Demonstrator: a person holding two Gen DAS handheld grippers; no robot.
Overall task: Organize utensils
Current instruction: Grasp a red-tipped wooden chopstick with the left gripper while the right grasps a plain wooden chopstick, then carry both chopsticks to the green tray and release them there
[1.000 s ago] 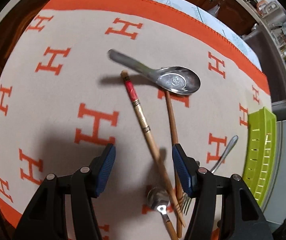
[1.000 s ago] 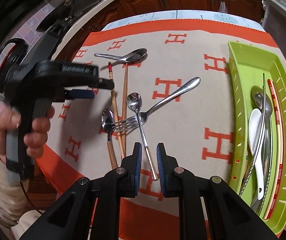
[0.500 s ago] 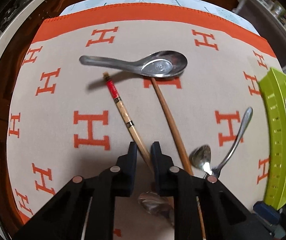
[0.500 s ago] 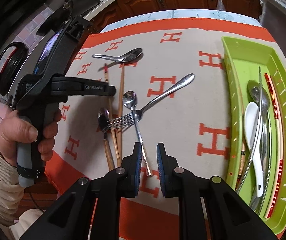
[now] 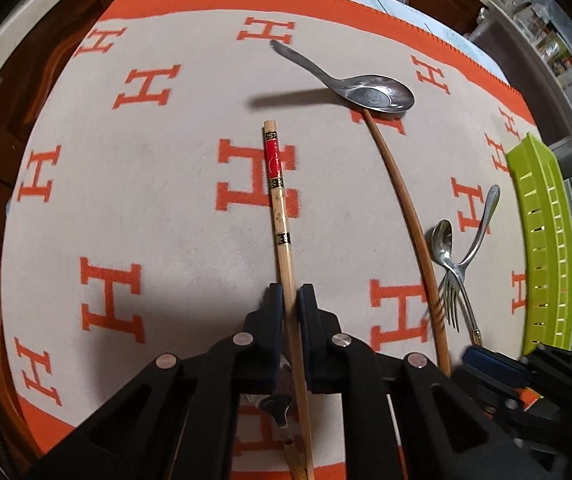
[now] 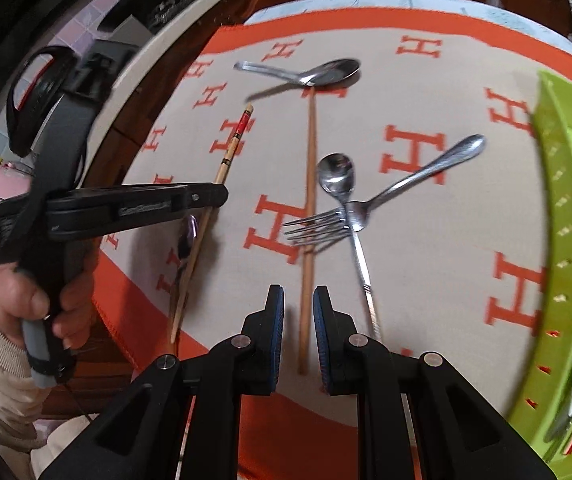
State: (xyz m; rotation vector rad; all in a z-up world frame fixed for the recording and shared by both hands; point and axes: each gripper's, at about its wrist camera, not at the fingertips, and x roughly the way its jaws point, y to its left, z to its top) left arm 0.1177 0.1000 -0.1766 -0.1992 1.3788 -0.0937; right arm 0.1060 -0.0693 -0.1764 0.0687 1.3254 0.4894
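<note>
Left gripper [image 5: 290, 300]: pressed shut on the red-banded chopstick [image 5: 279, 216]; its jaws had just been closing, with that chopstick between them. The right wrist view showed it from the side, held by a hand [image 6: 42, 304] in a cream sleeve.
Right gripper [image 6: 298, 312]: jaws stood narrow with nothing pinched; the near end of the plain wooden chopstick [image 6: 309, 216] lay on the cloth in the gap between the fingers, clear of the pads.
Red-banded chopstick: gripped around its lower half, its red end pointing away from the left camera over the cloth [image 5: 158, 208]. Whether it was lifted off the cloth could not be told.
Plain wooden chopstick: lay flat, its far end tucked under the bowl of the big soup spoon [image 6: 317, 73].
Soup spoon: sat at the far side of the cloth, handle to the left in the right wrist view, apart from the other pieces.
Fork [image 6: 381, 196] and teaspoon [image 6: 339, 182]: crossed each other just right of the plain chopstick; the fork's tines touched or overlapped that chopstick.
Another spoon [image 6: 186, 236]: partly hidden beneath the left gripper, beside the held chopstick.
Green tray [image 6: 557, 216]: stood at the right edge of the cloth, holding several utensils, blurred.
Cloth: beige with orange H marks and an orange border, covering the counter.
</note>
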